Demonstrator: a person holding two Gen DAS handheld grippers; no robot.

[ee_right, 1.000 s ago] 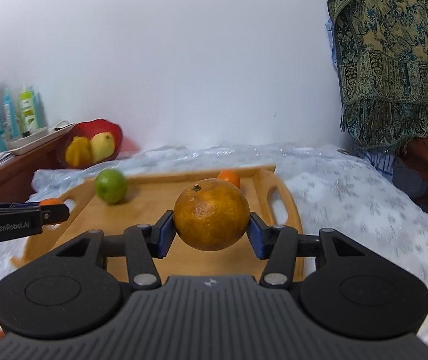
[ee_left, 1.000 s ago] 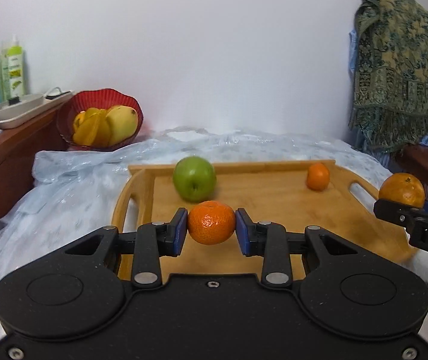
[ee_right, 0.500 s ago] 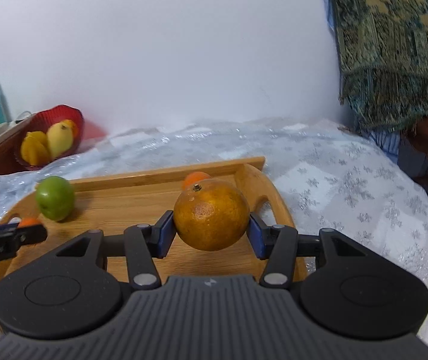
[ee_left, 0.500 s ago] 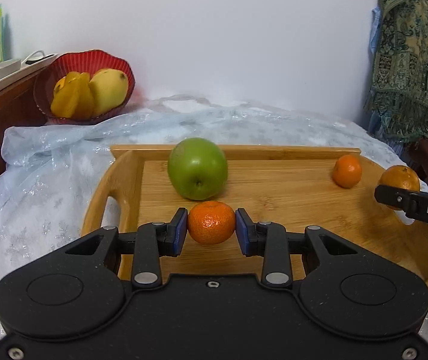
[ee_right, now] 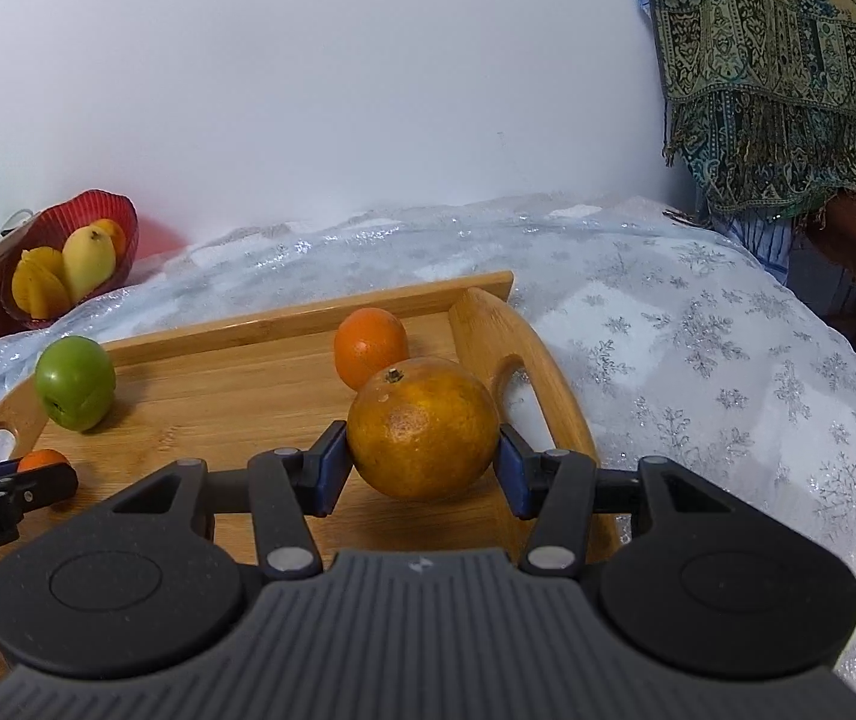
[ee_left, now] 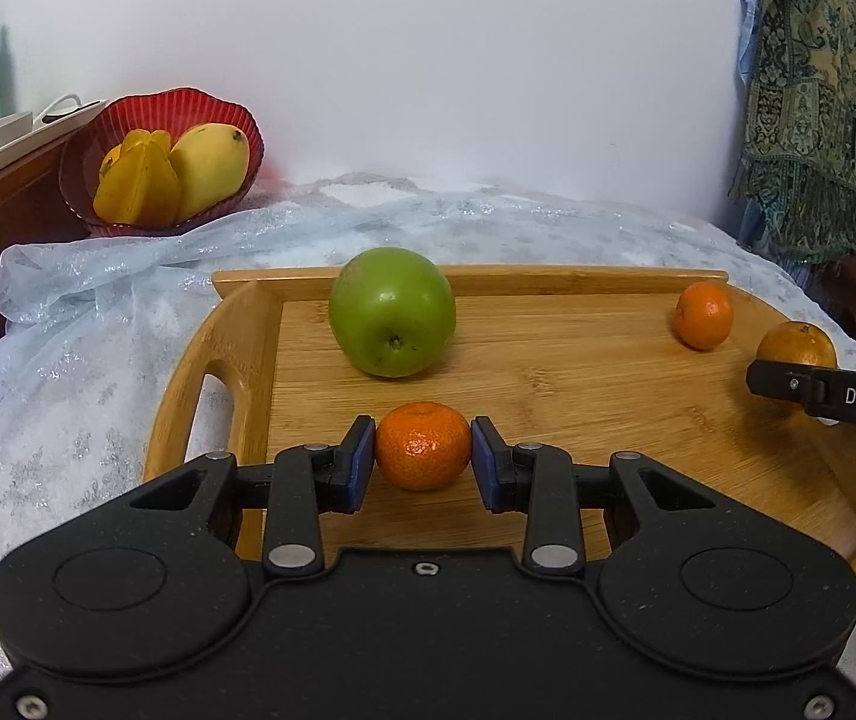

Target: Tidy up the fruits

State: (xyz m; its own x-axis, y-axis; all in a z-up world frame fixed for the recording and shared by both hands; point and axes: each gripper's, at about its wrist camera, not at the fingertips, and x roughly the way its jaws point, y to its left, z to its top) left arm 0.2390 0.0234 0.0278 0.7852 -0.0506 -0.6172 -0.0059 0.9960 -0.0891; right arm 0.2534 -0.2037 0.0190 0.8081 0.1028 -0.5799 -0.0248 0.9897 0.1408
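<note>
Fruit gathers on the wooden tray point(ee_left: 236, 354), the collecting spot. A green apple point(ee_left: 392, 312) sits far left, a loose mandarin point(ee_left: 703, 315) far right. The right gripper point(ee_right: 422, 468) pinches a large orange point(ee_right: 422, 435) near right; the left gripper point(ee_left: 422, 465) pinches a small mandarin point(ee_left: 422, 445), both low for setting down.

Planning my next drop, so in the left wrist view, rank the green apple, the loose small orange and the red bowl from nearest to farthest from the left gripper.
From the left gripper:
1. Green apple, just beyond the fingers, mid tray.
2. Small orange, far right corner of the tray.
3. Red bowl, off the tray, back left by the wall.
</note>
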